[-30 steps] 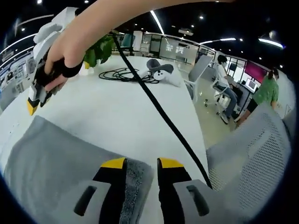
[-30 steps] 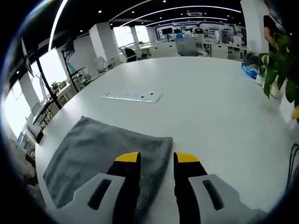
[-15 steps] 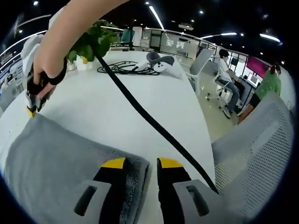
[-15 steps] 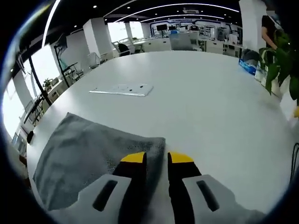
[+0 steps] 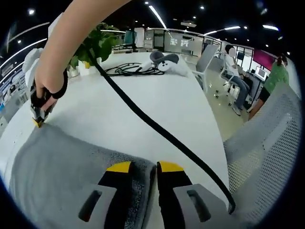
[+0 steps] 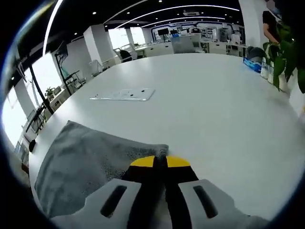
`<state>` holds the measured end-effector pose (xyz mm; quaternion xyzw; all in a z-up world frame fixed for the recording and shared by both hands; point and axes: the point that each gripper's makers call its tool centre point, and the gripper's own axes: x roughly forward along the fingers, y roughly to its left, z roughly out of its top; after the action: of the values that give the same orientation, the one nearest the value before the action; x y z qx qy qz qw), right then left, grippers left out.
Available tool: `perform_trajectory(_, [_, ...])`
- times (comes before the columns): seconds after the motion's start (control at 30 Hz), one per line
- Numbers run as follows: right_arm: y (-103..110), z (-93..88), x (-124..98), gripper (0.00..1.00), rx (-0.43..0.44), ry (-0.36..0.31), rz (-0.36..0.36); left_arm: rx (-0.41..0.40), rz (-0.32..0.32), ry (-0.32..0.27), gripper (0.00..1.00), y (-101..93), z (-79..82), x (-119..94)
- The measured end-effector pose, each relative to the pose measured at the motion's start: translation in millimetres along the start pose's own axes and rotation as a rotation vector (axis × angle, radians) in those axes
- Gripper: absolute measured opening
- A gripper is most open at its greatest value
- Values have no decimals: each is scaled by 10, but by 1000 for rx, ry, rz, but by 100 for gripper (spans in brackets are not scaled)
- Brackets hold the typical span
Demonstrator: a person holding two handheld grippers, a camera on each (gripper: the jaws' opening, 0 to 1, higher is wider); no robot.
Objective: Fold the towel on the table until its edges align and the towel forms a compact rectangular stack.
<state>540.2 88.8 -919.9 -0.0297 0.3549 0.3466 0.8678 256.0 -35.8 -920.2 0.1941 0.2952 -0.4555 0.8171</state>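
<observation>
A grey towel [image 5: 66, 162] lies flat on the white table [image 5: 124, 105]. My left gripper [image 5: 144, 167] stands at the towel's near right corner, its yellow-tipped jaws narrowed with the towel's edge in the gap and some space left between them. Across the towel, a hand holds my right gripper [image 5: 37, 121] down on the far left corner. In the right gripper view the right gripper [image 6: 159, 162] has its tips pressed together on that corner of the towel [image 6: 86, 162].
A black cable [image 5: 152, 126] trails from the right gripper over the table. Farther back are a potted plant [image 5: 93, 45], coiled cables [image 5: 131, 70] and a grey-white object [image 5: 167, 62]. A mesh chair [image 5: 267, 157] stands at the right. A white perforated plate [image 6: 123, 94] lies beyond the towel.
The right gripper came down to the towel's corner and its jaws went from apart to pressed together on it. The left jaws narrowed a little around the other corner.
</observation>
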Motion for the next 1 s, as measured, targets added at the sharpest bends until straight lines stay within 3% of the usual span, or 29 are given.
perform_trajectory(0.1, [0, 12, 7, 3, -2, 7, -4, 23, 14, 3, 19, -4, -2, 3])
perform_trajectory(0.23, [17, 12, -14, 1, -16, 16, 0, 25, 48, 0, 9, 57, 12, -39])
perform_trajectory(0.53, [60, 128, -138, 0, 7, -12, -13, -9, 22, -46, 4, 86, 107, -174])
perform_trajectory(0.73, [123, 257, -238, 0, 2, -27, 7, -69, 28, -97, 3, 124, 203, -279])
perform_trajectory(0.8, [142, 299, -273, 0, -17, -34, 9, -240, 9, -145, 3, 117, 259, -320])
perform_trajectory(1.0, [182, 339, -337, 0, -31, -37, 3, -233, 34, -170, 3, 243, 297, -452])
